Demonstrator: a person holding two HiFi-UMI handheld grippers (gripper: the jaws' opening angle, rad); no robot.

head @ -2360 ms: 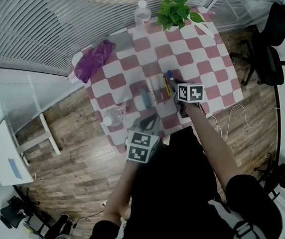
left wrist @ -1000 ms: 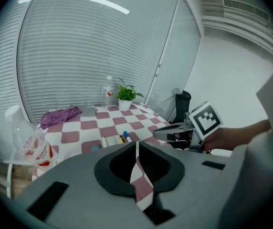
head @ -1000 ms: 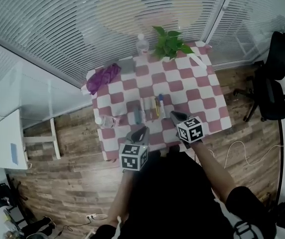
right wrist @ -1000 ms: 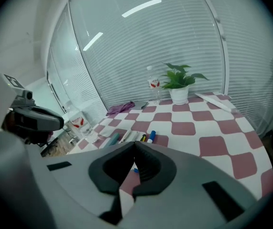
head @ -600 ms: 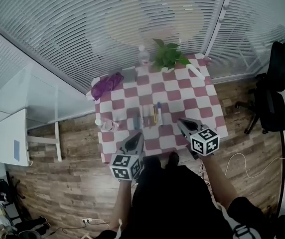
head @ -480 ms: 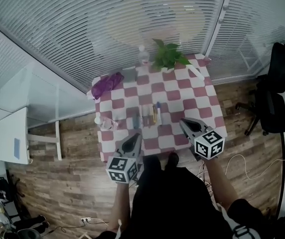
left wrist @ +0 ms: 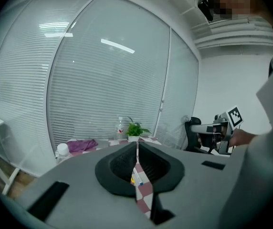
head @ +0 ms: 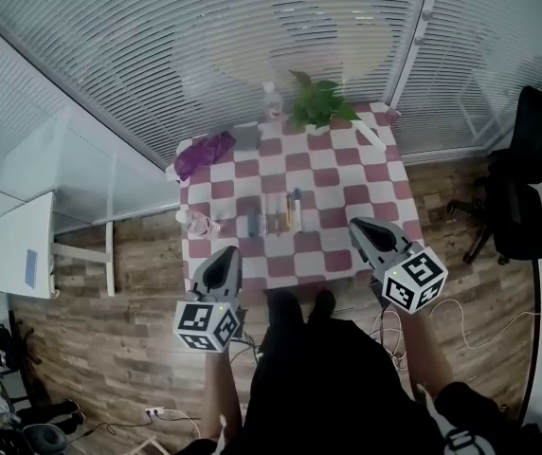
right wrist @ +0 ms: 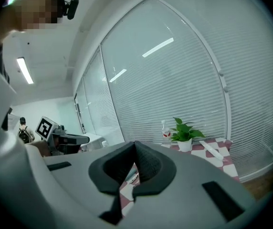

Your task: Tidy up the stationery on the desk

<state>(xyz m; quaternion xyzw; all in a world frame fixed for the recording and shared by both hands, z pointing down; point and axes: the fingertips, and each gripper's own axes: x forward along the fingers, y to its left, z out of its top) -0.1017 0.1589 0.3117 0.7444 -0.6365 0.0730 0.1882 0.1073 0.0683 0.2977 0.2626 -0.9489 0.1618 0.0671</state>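
Neatly parallel pens [head: 288, 211], side by side

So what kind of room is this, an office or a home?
Probably an office: glass walls with white slatted blinds, a black swivel office chair, and a small desk in a red-and-white checked cloth holding pens.
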